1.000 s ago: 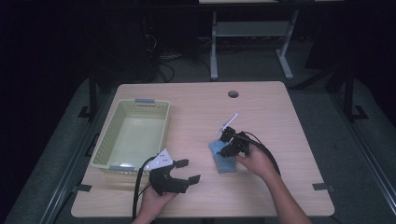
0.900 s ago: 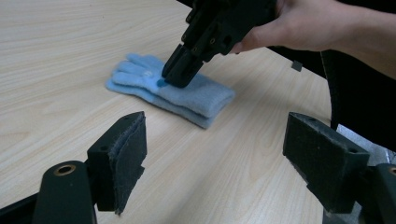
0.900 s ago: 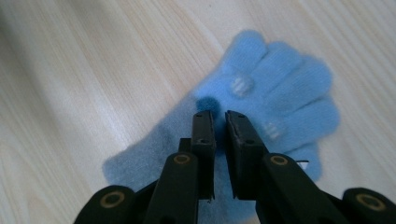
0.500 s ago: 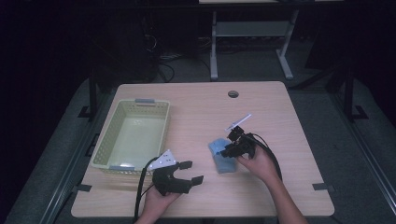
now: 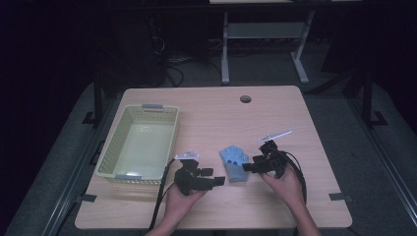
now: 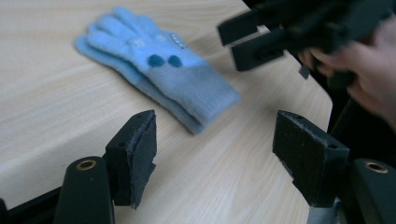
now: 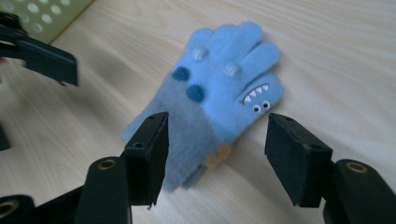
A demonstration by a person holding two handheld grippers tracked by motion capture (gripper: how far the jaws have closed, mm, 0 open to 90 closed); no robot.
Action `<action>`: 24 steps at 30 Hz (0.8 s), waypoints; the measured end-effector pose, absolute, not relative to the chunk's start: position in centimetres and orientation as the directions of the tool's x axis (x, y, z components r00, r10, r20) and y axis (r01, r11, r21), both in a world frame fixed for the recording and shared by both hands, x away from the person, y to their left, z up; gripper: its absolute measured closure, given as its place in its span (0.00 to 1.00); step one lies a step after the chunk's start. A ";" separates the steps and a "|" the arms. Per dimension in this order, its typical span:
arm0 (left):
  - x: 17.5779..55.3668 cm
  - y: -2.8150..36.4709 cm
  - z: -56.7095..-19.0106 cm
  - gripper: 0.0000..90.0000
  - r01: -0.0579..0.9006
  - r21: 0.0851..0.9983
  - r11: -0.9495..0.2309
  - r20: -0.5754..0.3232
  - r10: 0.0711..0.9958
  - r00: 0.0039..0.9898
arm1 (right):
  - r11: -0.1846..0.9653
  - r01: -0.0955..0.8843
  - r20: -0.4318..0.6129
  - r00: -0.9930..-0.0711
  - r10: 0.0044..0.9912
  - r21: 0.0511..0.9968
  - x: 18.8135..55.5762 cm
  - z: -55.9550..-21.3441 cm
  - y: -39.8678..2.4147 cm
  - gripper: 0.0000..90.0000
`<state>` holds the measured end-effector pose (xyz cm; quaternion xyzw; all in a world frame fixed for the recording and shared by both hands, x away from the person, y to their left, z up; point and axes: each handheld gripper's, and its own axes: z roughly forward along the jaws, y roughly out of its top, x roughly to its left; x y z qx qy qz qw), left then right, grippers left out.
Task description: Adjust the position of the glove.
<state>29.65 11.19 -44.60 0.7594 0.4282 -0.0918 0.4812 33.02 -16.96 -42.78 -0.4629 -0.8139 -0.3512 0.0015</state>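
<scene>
Pale green basket (image 5: 139,142), perforated walls, sits near the tabletop's (image 5: 211,113) left edge; blue glove (image 5: 234,162) lies flat toward the front edge, right of basket; round hole (image 5: 245,99) near the back edge.

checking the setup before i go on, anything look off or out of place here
Nothing stands out. The blue glove lies flat on the table, intact, between the open left claw and the open right claw. The green basket sits square at the table's left side with nothing visible inside.
</scene>
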 end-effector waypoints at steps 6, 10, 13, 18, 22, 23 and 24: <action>31.2 10.2 -45.6 0.36 0.827 0.552 -0.110 -0.656 0.555 0.512 | 0.219 0.794 0.444 -0.519 0.730 0.568 32.3 -44.2 -18.3 0.45; 32.0 9.8 -45.9 0.40 0.850 0.519 -0.086 -0.674 0.570 0.469 | 0.145 0.824 0.514 -0.469 0.718 0.548 32.3 -45.1 -18.9 0.47; 32.6 9.5 -46.0 0.41 0.864 0.498 -0.073 -0.689 0.571 0.446 | 0.083 0.842 0.561 -0.425 0.710 0.533 32.1 -45.6 -19.2 0.49; 33.0 9.1 -46.5 0.41 0.890 0.450 -0.070 -0.708 0.580 0.403 | 0.041 0.855 0.589 -0.391 0.707 0.518 32.0 -46.1 -19.2 0.51; 32.9 9.0 -46.9 0.42 0.901 0.430 -0.058 -0.719 0.581 0.380 | 0.015 0.869 0.635 -0.372 0.677 0.494 31.9 -46.5 -19.2 0.54; 32.9 9.0 -46.9 0.42 0.902 0.427 -0.060 -0.721 0.580 0.380 | 0.016 0.871 0.635 -0.370 0.678 0.491 31.8 -46.6 -19.1 0.54; 32.9 8.9 -47.0 0.42 0.902 0.427 -0.058 -0.719 0.584 0.378 | 0.023 0.871 0.628 -0.372 0.683 0.491 31.8 -46.7 -19.0 0.54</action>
